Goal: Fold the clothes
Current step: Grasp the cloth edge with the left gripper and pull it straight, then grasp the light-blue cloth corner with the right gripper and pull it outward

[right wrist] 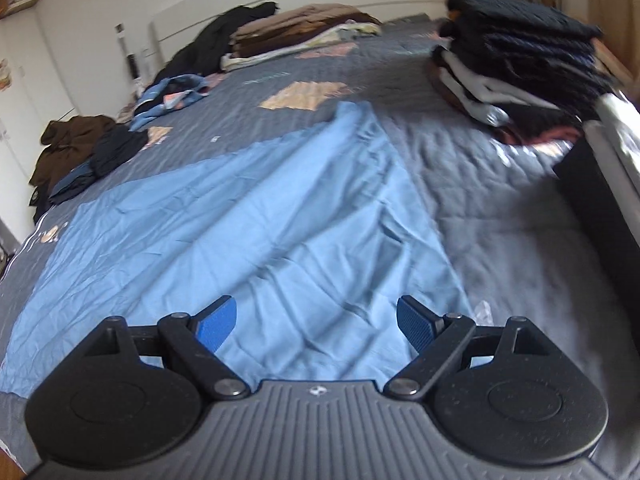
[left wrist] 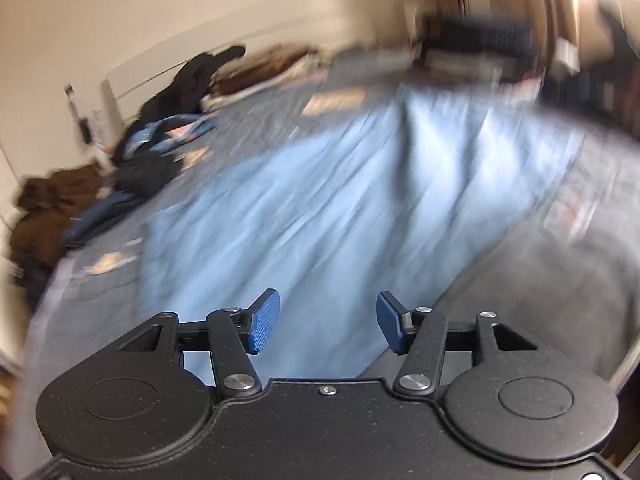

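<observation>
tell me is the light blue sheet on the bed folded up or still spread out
Spread out. The light blue sheet lies open and wrinkled across the grey quilt, with no neat folded edges. Neither open gripper holds it.

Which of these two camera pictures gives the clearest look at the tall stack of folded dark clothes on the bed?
The right wrist view. There the tall stack of folded dark clothes sits at the bed's far right, its dark and white layers mostly distinct. In the left wrist view the same stack is only a smeared dark shape at the far end, too blurred to tell its layers.
</observation>
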### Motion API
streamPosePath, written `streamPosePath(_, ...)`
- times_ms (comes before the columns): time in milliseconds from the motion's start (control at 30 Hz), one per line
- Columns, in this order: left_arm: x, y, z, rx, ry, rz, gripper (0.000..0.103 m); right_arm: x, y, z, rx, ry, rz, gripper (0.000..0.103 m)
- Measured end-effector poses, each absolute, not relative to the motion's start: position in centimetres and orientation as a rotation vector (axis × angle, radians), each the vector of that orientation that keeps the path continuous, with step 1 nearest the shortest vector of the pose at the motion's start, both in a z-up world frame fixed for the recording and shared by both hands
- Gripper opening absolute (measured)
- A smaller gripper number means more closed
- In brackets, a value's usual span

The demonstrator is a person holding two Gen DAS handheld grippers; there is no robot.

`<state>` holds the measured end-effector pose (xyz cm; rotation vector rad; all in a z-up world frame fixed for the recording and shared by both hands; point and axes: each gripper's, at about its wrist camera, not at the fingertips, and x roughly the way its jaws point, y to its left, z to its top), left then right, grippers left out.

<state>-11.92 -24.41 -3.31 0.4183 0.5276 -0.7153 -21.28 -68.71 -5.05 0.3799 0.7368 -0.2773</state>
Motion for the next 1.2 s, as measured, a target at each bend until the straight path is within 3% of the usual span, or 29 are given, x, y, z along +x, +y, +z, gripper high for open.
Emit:
streamPosePath(100, -11.7, -30.1, -3.2, 0.263, 0.525, -0.754, 0.069, -22.7, -70.2, -5.7, 0.388, 0.738, -0.326, 0.087)
streamPosePath(300, -10.7, -36.3, -4.5, 0.051, 0.554, -0.807, 0.07, -24.9, -73.5, -7.9, 0.567, 0.751, -0.304, 0.087)
streamPosePath(667, -8.8, -38.5, -6.9, -0.127, 0.667, -0.828, 0.07, -26.8, -77.4, -13.5, 1.03, 0.689, -0.256, 0.087)
streamPosePath(767, -9.1, -39.5, -6.9, -0.121, 0.667, -0.838, 0.07, -27.0, -77.7, -14.9, 1.11, 0.655, -0.284, 0.091)
streamPosePath(933, -9.6, -40.2, -6.9, -0.109, 0.667, -0.857, 0.07, -27.4, -77.1, -15.5, 1.083, 0.593, -0.314, 0.096)
streamPosePath(1000, -9.7, -40.3, -6.9, -0.103, 0.665, -0.86, 0.07, -27.3, -76.7, -15.4, 1.061, 0.59, -0.317, 0.103)
streamPosePath(1200, -10.0, -40.4, -7.1, -0.093, 0.673, -0.868, 0.07, -28.0, -75.8, -16.6, 1.06, 0.503, -0.348, 0.103)
